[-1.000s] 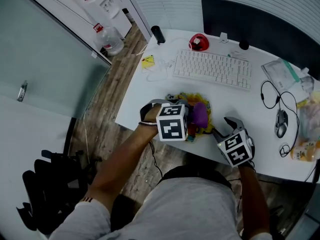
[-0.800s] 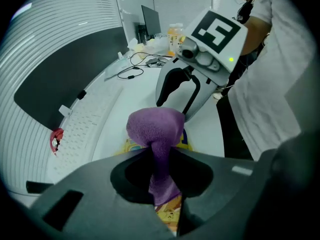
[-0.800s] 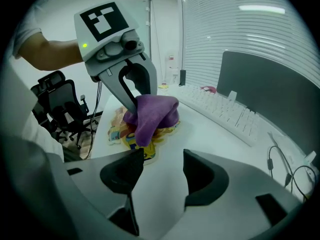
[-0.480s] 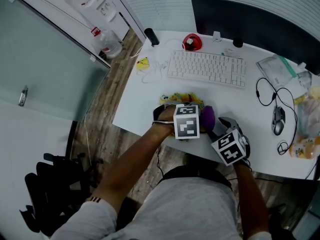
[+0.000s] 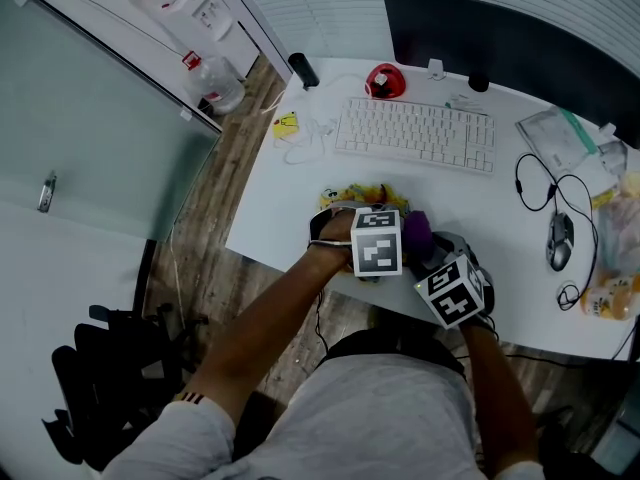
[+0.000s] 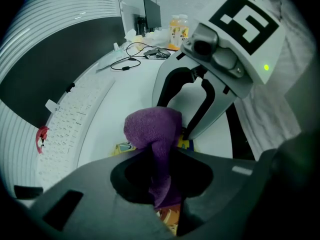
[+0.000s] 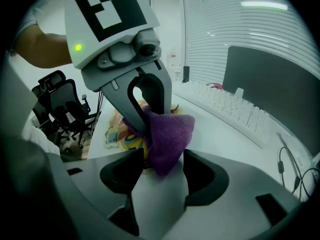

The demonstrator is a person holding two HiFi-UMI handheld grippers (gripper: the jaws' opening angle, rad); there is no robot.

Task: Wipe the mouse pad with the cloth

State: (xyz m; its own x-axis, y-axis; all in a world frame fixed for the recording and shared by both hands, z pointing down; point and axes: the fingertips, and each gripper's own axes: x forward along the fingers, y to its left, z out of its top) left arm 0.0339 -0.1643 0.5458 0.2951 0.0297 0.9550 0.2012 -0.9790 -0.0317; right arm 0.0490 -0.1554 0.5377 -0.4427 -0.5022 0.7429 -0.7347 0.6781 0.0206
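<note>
The mouse pad point(image 5: 362, 196), a yellow one printed with cartoon figures, lies near the front edge of the white bench point(image 5: 290, 203), on the near side of the keyboard point(image 5: 415, 136). Just over its near side is the purple cloth point(image 6: 152, 129), bunched into a lump. The left gripper point(image 6: 162, 196) has its jaws clamped on a fold of the cloth, and the lump bulges out past the tips. The right gripper point(image 7: 159, 169) faces it closely with its jaws spread. The cloth's loose end hangs between them, and I can't see that they pinch it.

To my eye the wiping isn't properly under way, since the cloth looks lifted rather than pressed flat. Doing it well would mean lowering the lump until it spreads on the pad, then sweeping in long overlapping strokes. The other gripper could pin the pad's edge so it doesn't skate off the bench.
</note>
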